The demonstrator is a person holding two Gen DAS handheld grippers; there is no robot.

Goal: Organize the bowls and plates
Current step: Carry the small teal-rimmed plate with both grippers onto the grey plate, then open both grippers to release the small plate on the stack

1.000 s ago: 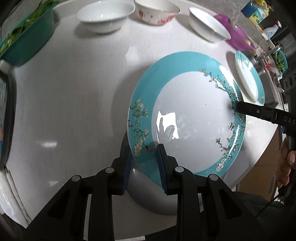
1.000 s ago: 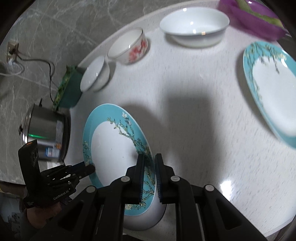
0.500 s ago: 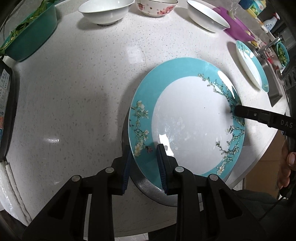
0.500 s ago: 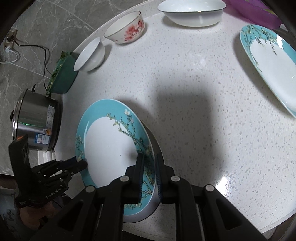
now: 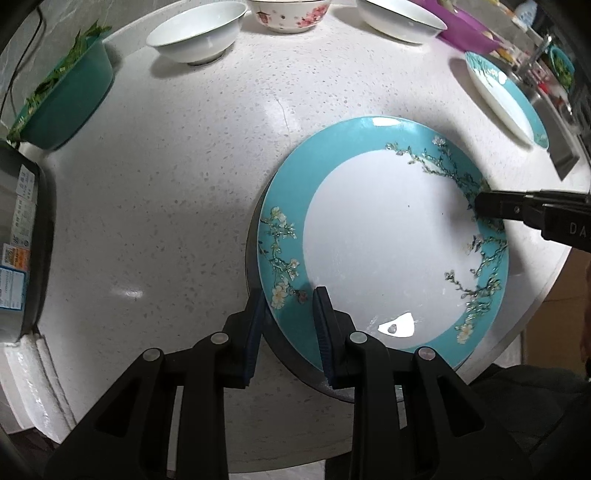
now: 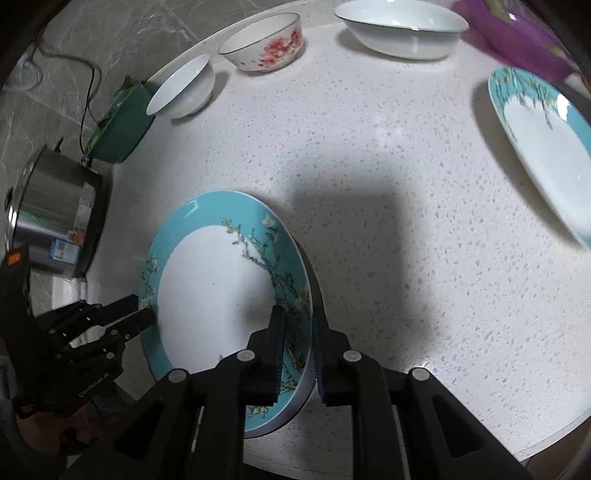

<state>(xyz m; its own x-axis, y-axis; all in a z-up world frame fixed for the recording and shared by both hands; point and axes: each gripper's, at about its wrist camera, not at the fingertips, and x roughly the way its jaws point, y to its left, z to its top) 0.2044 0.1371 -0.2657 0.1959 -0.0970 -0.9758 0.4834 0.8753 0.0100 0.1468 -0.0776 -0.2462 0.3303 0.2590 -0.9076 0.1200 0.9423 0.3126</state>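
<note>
Plate lower than a second ago, tilt nearly gone: the teal blossom plate (image 5: 376, 236) sits just over the white table (image 5: 177, 177) near its front edge. Left gripper (image 5: 288, 314) fingers pinch the near rim, right gripper (image 6: 297, 332) fingers pinch the opposite rim. Second teal plate (image 6: 543, 147) lies well apart; white bowl (image 5: 195, 31), floral bowl (image 5: 288, 14) at far edge.

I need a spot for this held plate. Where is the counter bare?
Bare counter lies between the held plate, the second teal plate and the bowls. Crowded: far edge, with white bowl, floral bowl, wide bowl.
</note>
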